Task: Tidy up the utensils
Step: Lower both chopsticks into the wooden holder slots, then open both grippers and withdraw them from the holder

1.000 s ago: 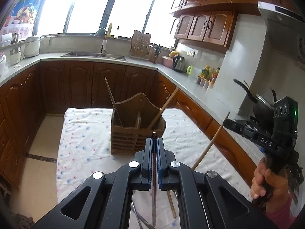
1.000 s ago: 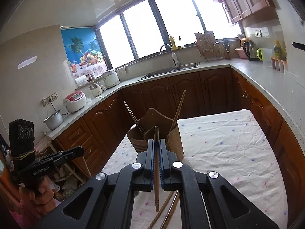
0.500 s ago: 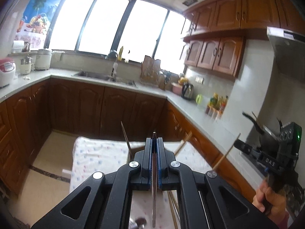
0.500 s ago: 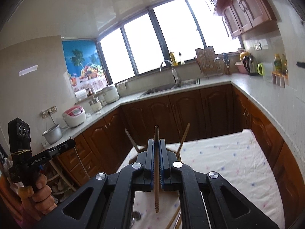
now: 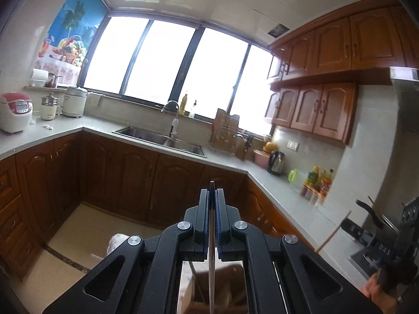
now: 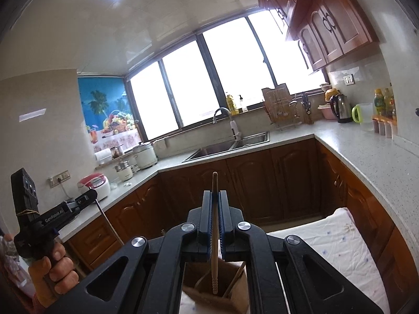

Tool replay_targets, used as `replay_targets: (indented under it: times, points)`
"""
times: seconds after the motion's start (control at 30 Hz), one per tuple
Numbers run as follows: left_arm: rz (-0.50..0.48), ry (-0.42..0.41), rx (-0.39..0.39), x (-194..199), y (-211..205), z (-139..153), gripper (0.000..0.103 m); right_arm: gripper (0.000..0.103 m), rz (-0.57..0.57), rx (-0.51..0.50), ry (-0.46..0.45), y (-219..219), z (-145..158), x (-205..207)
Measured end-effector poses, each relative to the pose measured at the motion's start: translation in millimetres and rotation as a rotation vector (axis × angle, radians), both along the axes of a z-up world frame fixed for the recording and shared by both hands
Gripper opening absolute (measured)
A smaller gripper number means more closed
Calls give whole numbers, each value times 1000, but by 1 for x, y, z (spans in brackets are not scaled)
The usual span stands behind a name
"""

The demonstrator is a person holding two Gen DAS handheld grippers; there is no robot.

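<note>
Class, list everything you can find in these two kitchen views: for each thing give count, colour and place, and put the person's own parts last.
Holder: one, wooden, on the table below the tools.
Table: one, white flowered cloth, lower right.
Sink: one, steel, under the window.
Tap: one, chrome, behind the sink.
Rice cooker: one, white and red, left counter.
Kettle: one, steel and black, right counter.
Dish rack: one, wooden, right of the sink.
Metal chopstick: one, silver, upright in the left tool.
Wooden chopstick: one, tan, upright in the right tool.
Left tool: black, shut on the metal chopstick.
Right tool: black, shut on the wooden chopstick.
Hand: one, holding the left tool.
</note>
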State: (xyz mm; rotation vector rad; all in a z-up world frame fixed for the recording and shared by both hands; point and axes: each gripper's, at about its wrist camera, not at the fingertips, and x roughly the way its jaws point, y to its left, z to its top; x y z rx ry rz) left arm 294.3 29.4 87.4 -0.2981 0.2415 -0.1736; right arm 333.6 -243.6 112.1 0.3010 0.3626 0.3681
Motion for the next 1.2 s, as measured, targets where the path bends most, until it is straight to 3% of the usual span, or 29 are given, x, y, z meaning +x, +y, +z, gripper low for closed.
replay_targets:
  times: [0.37,0.6,0.73,1.2]
  points:
    - [103,67,-65,58,-30,-84,2,4,-26,29,70,3,-54,26]
    - [88,137,-94,83,-49,-125,2,4,-28,39,141,8,-91,33]
    - [75,170,-70,93,-56,-134,3,4,-21,34,174,12,-103,36]
    - [54,204,-25,88,-27,-110,4,4,-10,39,189,10,-101,39]
